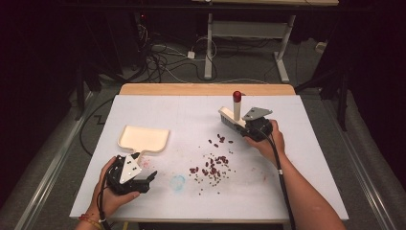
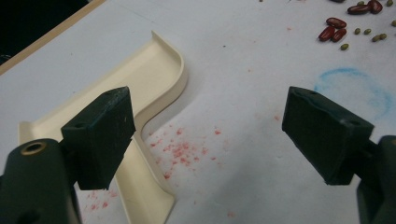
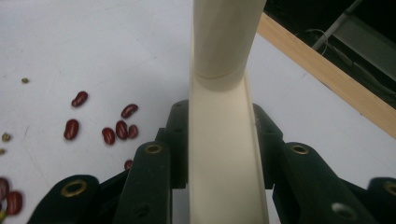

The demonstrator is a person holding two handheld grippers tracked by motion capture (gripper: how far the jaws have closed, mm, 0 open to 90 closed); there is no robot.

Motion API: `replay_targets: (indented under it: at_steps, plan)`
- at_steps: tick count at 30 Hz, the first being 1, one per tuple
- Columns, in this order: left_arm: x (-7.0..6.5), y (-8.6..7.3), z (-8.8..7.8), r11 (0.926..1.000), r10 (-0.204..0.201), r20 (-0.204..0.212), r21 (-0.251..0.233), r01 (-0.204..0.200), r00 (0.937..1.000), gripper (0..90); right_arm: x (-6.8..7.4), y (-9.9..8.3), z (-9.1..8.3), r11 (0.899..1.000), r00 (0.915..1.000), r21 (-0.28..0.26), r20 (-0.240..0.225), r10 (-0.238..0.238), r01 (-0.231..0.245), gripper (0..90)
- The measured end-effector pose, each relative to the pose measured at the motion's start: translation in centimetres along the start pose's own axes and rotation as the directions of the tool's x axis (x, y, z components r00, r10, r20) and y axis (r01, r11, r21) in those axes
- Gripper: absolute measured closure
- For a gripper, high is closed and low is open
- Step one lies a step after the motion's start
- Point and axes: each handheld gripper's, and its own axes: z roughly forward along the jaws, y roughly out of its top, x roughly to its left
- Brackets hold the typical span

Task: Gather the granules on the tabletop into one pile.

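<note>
A cream dustpan (image 1: 143, 138) lies flat at the table's left, its short handle toward me. My left gripper (image 1: 143, 166) is just in front of that handle, open and holding nothing. In the left gripper view the dustpan (image 2: 154, 74) runs past the left jaw of the left gripper (image 2: 210, 135), with bare table between the jaws. My right gripper (image 1: 241, 125) is shut on a cream brush (image 1: 230, 118), whose red-tipped handle (image 1: 237, 103) stands upright. In the right gripper view the brush handle (image 3: 224, 140) is clamped between the jaws of the right gripper (image 3: 222, 144). Red beans (image 1: 213, 165) are scattered mid-table.
More beans (image 3: 116, 133) lie left of the held brush, along with small green ones (image 2: 367, 32). A blue chalk ring (image 1: 177, 182) and red smudges (image 2: 180, 149) mark the white table cover (image 1: 191, 110). A wooden edge (image 1: 206, 89) runs along the far side.
</note>
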Motion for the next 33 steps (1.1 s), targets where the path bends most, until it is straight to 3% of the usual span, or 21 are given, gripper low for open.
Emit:
replay_targets:
  at_steps: [2,9,11,16,18,22,25,27,29,33]
  plan:
    - [0.0,0.2,0.2,1.0000,0.005,0.004,-0.001,-0.005,1.0000,16.6,0.6,0.4,0.4,0.999,0.9994,0.006,0.009,-0.032,0.032,67.4]
    - [-0.1,0.1,0.2,1.0000,0.004,-0.004,-0.005,-0.004,1.0000,16.9,3.1,0.6,1.0,0.996,0.9926,0.016,-0.081,-0.091,0.092,67.1]
    - [-0.2,0.0,0.1,0.9999,0.007,-0.015,-0.009,-0.007,0.9999,17.1,3.8,0.6,0.8,0.992,0.9872,0.006,-0.097,-0.126,0.128,67.1]
    - [-0.2,0.1,-0.1,0.9999,-0.002,-0.027,-0.016,0.001,0.9996,17.6,5.4,0.4,-0.6,0.988,0.9715,-0.037,-0.178,-0.156,0.152,67.1]
    - [-0.3,0.1,0.0,1.0000,0.004,-0.029,-0.007,-0.004,0.9996,17.7,6.1,0.2,-1.3,0.983,0.9601,-0.047,-0.210,-0.185,0.179,67.1]
    - [-0.5,0.1,-0.1,0.9999,0.010,-0.028,-0.004,-0.010,0.9996,17.6,7.7,-0.1,-2.4,0.973,0.9417,-0.058,-0.245,-0.230,0.223,67.0]
    - [-0.5,0.1,-0.1,0.9999,0.009,-0.024,-0.005,-0.009,0.9997,17.7,8.3,-0.4,-3.0,0.970,0.9363,-0.058,-0.253,-0.243,0.236,67.0]
    - [-0.5,0.1,-0.1,0.9999,0.016,-0.022,0.000,-0.016,0.9996,17.7,8.5,-0.4,-3.4,0.968,0.9357,-0.066,-0.247,-0.252,0.243,67.1]
    - [-0.6,0.1,-0.1,0.9998,0.020,-0.022,0.001,-0.020,0.9996,17.7,8.4,-0.3,-3.8,0.967,0.9401,-0.075,-0.226,-0.255,0.244,67.3]
    - [-0.5,0.0,-0.1,0.9996,0.027,-0.027,0.004,-0.027,0.9993,17.7,7.3,0.2,-4.7,0.977,0.9625,-0.119,-0.187,-0.197,0.177,67.3]
